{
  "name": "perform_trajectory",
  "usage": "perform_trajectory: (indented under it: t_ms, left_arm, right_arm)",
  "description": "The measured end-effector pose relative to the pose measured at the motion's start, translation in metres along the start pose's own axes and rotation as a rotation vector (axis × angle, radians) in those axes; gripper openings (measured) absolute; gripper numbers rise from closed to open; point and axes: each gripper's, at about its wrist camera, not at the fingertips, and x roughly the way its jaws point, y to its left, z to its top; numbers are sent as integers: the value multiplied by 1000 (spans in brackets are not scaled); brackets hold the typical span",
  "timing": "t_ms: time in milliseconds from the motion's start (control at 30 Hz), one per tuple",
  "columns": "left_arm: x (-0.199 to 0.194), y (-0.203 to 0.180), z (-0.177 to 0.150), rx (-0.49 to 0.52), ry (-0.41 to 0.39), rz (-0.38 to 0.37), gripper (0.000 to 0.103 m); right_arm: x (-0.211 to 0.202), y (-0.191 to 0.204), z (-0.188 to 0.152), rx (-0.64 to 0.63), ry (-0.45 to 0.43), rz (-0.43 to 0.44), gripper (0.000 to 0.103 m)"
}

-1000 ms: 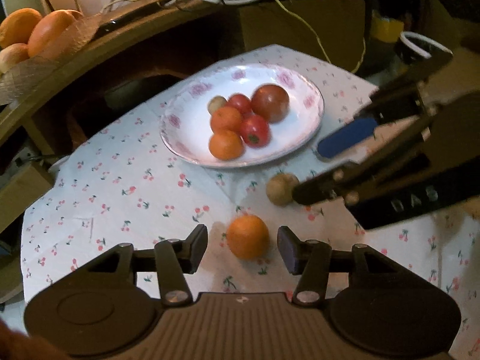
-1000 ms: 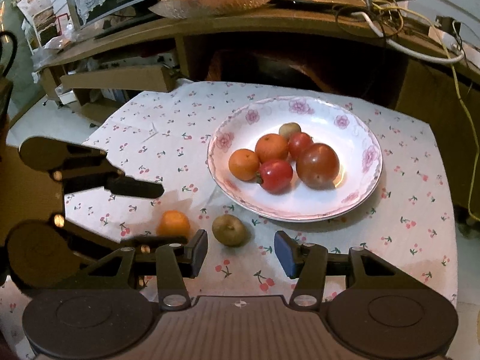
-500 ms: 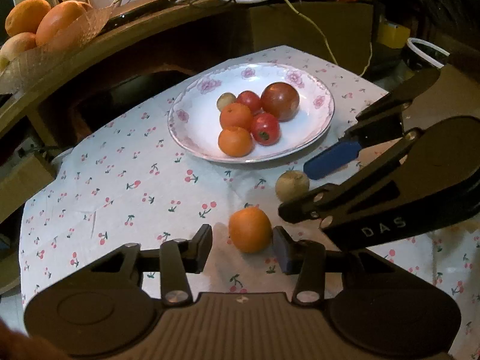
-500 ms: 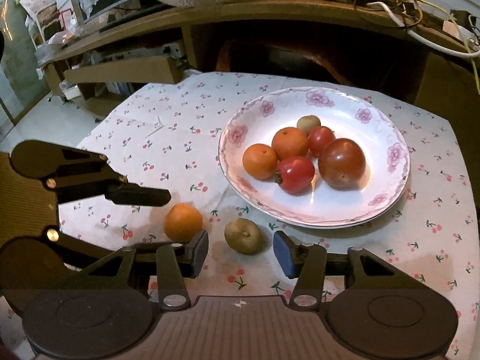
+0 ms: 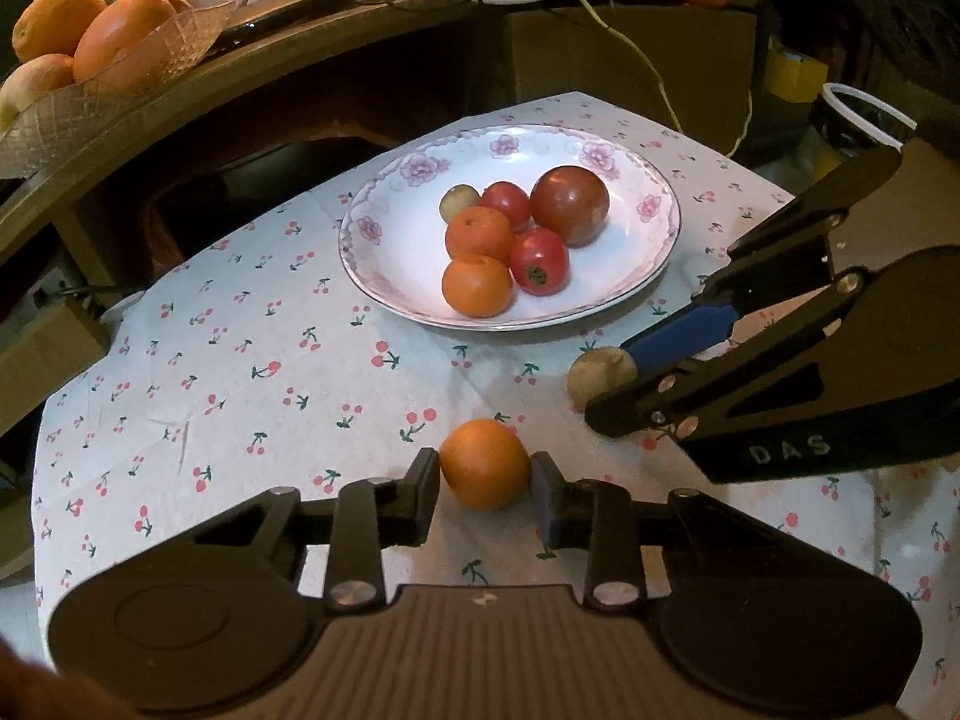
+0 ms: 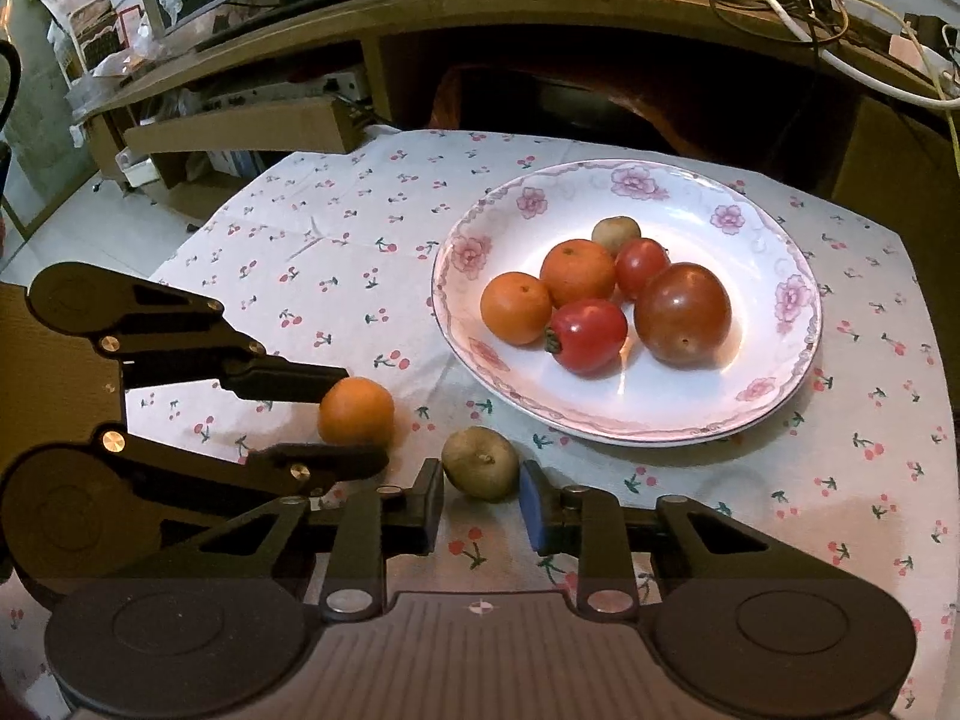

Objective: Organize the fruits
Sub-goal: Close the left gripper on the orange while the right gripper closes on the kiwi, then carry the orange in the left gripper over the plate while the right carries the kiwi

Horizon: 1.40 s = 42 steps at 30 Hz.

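We have two loose fruits on the tablecloth (image 5: 240, 372), each sitting between the fingers of one gripper. The left gripper (image 5: 485, 483) straddles the orange (image 5: 485, 463): one finger stands at each side of it, at or just off the skin. We cannot tell whether the pads press yet, and the fruit rests on the cloth. The right gripper (image 6: 480, 495) straddles the small brown fruit (image 6: 480, 462) in the same way, jaws apart, with a narrow gap visible at each side.

The relation that governs the next move is centring. Each fruit lies directly ahead between the fingertips, not deep in the jaws, so we judge a short advance or a plain closing would secure it. Both fruits are near-round, so no long axis constrains the approach.

The plate (image 6: 708, 204) lies beyond both grippers, forward and to the right. The brown fruit is nearer to its rim than the orange.
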Motion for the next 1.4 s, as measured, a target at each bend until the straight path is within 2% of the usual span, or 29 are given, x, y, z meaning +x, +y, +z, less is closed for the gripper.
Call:
perform_trajectory:
  t_ms: [500, 733, 1033, 1400]
  left_arm:
    - [-20, -5, -18, 27, 29, -41, 38]
    - [-27, -20, -24, 63, 32, -72, 38]
    - [-27, -39, -20, 110, 37, -65, 38]
    - [-23, -43, -18, 107, 42, -46, 38]
  right_arm:
    - [-23, 3, -23, -75, 44, 19, 29]
    - [-33, 7, -34, -80, 49, 19, 29]
    - [-35, 11, -43, -81, 63, 3, 29]
    - [-33, 7, -43, -57, 49, -2, 31]
